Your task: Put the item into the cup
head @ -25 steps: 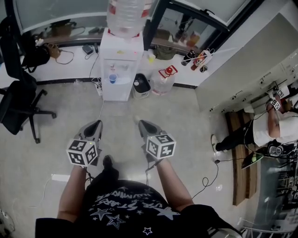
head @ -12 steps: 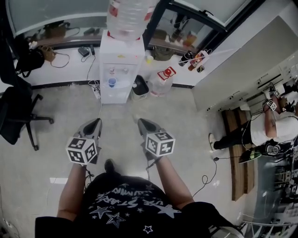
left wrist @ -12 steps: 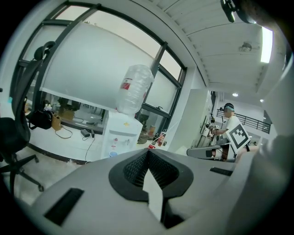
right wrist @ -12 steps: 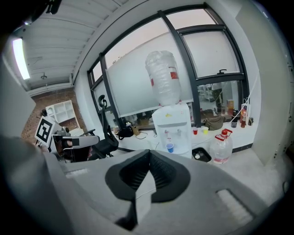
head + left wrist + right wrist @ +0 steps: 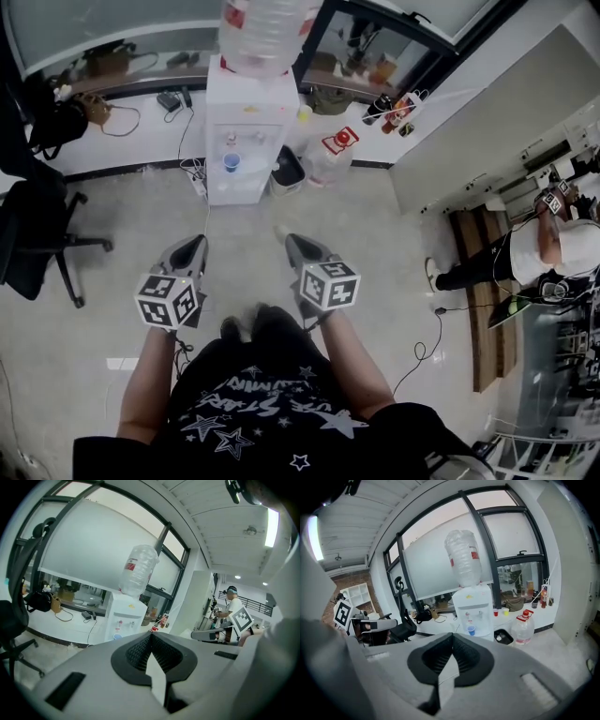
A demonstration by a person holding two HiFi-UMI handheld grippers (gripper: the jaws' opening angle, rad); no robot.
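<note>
1. The left gripper (image 5: 193, 247) is held at waist height over bare floor. In the left gripper view its jaws (image 5: 151, 635) are pressed together, ribbed pads meeting, with nothing between them.
2. The right gripper (image 5: 293, 243) is level with the left one, at its 3 o'clock and a little apart. The right gripper view shows its jaws (image 5: 452, 635) shut the same way, holding nothing.
3. The blue cup (image 5: 231, 162) stands in the tap recess of the water dispenser (image 5: 246, 112). It lies at 12 o'clock from both grippers and well apart from them. It also shows in the right gripper view (image 5: 471, 630), just under the taps.
4. I cannot tell which thing is the item to go in the cup.
5. A large clear bottle (image 5: 267, 33) sits upside down on top of the dispenser.
6. Just beside the dispenser, at its 3 o'clock, are a black bin (image 5: 287, 169) and then a clear jug with a red cap (image 5: 333, 155), both on the floor.
7. A red cup (image 5: 495, 612) and a yellow cup (image 5: 505, 611) stand on the window ledge behind the jug.
8. An office chair (image 5: 37, 225) is at 9 o'clock from the grippers.
9. Another person (image 5: 534, 262) is at 3 o'clock, far off, at a bench.
</note>
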